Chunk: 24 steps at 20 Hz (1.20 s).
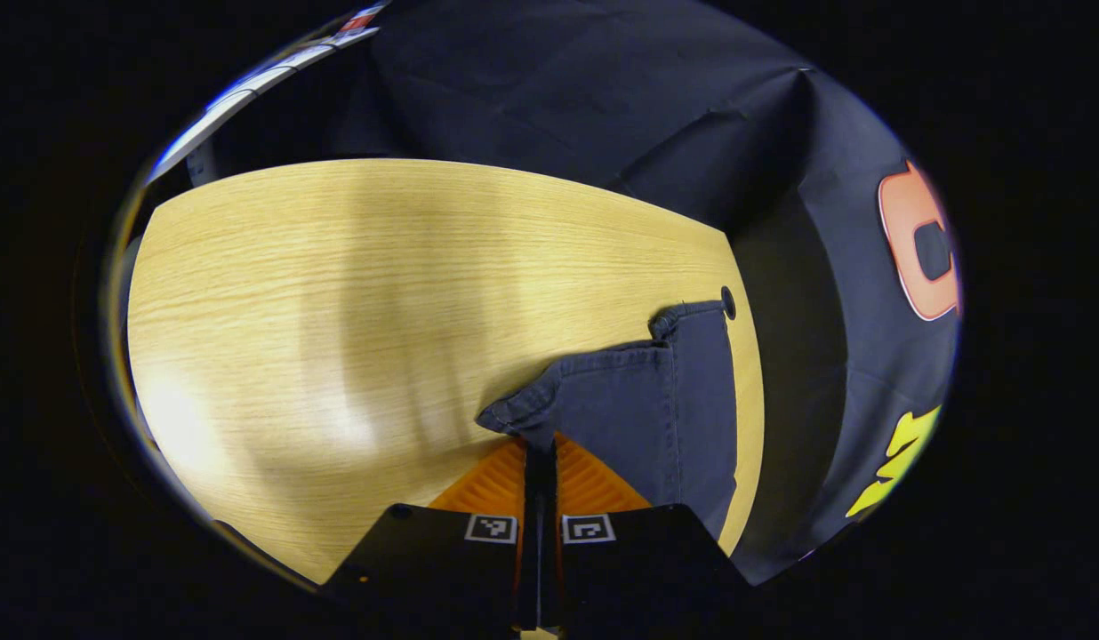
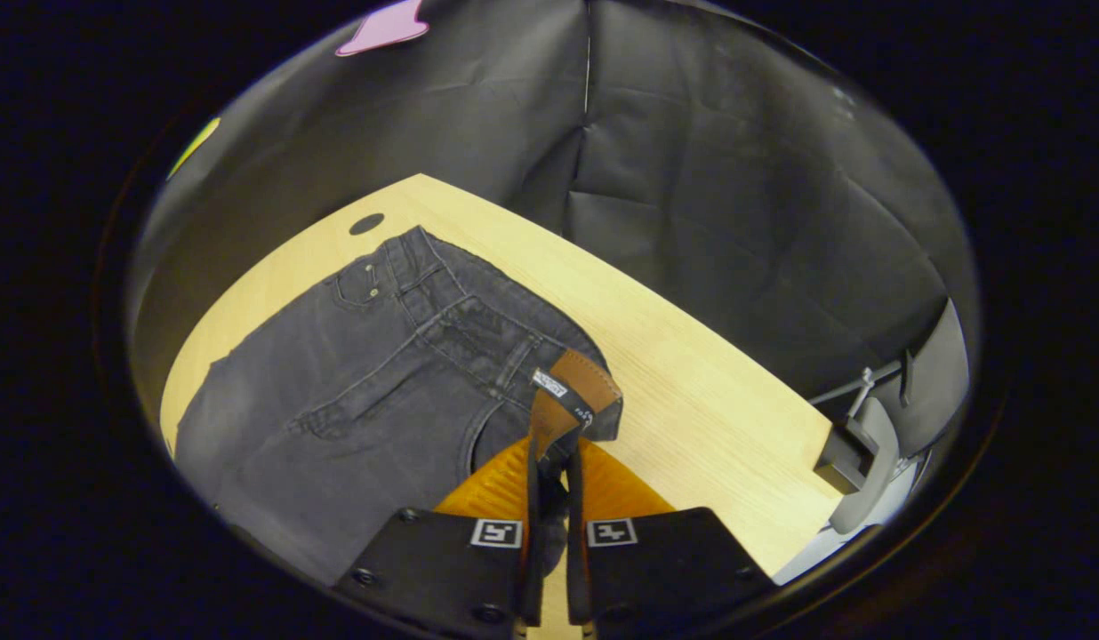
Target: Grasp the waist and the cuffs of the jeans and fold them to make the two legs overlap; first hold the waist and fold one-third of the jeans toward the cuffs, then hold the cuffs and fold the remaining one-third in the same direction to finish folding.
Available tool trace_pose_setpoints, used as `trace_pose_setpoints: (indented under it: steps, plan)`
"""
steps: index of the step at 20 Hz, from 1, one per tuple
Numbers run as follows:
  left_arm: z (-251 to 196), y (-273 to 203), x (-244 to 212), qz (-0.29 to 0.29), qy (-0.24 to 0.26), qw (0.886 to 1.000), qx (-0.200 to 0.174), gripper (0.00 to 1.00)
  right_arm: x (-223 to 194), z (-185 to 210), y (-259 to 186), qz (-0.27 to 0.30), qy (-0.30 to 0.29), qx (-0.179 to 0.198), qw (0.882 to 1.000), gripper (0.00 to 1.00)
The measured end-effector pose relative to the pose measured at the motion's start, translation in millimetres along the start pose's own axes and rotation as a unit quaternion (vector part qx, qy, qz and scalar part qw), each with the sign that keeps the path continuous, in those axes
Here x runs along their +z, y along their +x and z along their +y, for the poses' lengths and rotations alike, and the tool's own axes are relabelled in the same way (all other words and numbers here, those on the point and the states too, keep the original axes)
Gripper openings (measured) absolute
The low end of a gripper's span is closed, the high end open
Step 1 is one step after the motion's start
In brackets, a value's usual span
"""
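Left claw [image 1: 539,453]: the two fingers are closed together on the hem of a cuff [image 1: 527,411] of the jeans [image 1: 656,409]. The cuff edge is gathered and pinched at the fingertips. In the left gripper view, the dark leg fabric runs from the fingertips to the right and away, ending at a second cuff corner [image 1: 683,316] near the table's far right edge. A small dark round hole [image 1: 728,302] in the table [image 1: 336,293] sits just beside that corner. The rest of the light wood table to the left is bare, with soft shadows across it.

Right claw [image 2: 549,453]: the fingers are nearly closed, with a narrow gap, and clamp the waistband [image 2: 496,351] at the brown leather patch [image 2: 576,382]. The patch is lifted and curled up from the band just above the fingertips.

In the right gripper view, the jeans lie flat on the table, waist toward the far side, with the rear pocket [image 2: 398,418] and belt loops facing up. The fabric spreads left and toward the near edge. The same round hole [image 2: 366,223] lies just beyond the far waist corner. A grey clamp fixture [image 2: 861,453] stands off the table's right end, well apart from the jeans.
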<state>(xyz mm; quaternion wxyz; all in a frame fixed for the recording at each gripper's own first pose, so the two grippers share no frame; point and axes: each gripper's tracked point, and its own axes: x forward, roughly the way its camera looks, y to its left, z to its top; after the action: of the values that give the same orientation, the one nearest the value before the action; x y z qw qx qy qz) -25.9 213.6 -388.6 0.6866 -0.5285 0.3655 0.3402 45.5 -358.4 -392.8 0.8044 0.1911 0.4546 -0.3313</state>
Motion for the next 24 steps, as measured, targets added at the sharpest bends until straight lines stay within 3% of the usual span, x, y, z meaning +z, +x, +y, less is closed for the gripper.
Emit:
trace_pose_setpoints:
  steps: [2, 3, 6, 8, 12, 14, 16, 17, 20, 24]
  plan:
    - [-6.5, -7.5, -0.1, 0.006, 0.0, 1.0, -0.009, 0.04, 5.1, 0.3, -7.0, 0.026, 0.037, 0.033, 0.998, 0.11]
    - [-10.7, -13.5, 0.9, 0.008, -0.001, 1.0, -0.016, 0.04, 6.9, -0.2, -12.5, 0.035, 0.05, 0.048, 0.997, 0.06]
    - [-31.4, -36.5, -1.7, 0.016, -0.023, 0.998, -0.05, 0.04, 19.4, 5.5, -35.4, 0.05, 0.092, 0.098, 0.99, 0.06]
    - [-43.4, -46.8, -4.3, 0.026, -0.045, 0.997, -0.063, 0.04, 26.3, 17.4, -60.1, 0.063, 0.124, 0.13, 0.982, 0.09]
    - [-61.3, -56.3, 13.2, 0.038, -0.112, 0.99, -0.078, 0.04, 49.0, 42.4, -85.3, 0.111, 0.201, 0.183, 0.956, 0.02]
    - [-76.0, -60.7, 21.9, 0.048, -0.143, 0.985, -0.085, 0.03, 67.3, 55.7, -93.1, 0.127, 0.216, 0.2, 0.947, 0.05]
    - [-88.0, -64.3, 33.9, 0.053, -0.162, 0.981, -0.09, 0.03, 91.2, 78.4, -101.5, 0.134, 0.22, 0.219, 0.941, 0.01]
    - [-98.3, -62.3, 38.9, 0.056, -0.17, 0.979, -0.094, 0.04, 105.5, 90.4, -103.9, 0.135, 0.225, 0.227, 0.938, 0.05]
    - [-129.4, -50.3, 59.6, 0.063, -0.21, 0.971, -0.094, 0.04, 144.0, 121.5, -93.8, 0.154, 0.254, 0.245, 0.923, 0.05]
    - [-180.7, -15.6, 74.9, 0.069, -0.209, 0.972, -0.087, 0.03, 178.3, 148.5, -68.8, 0.171, 0.276, 0.247, 0.913, 0.05]
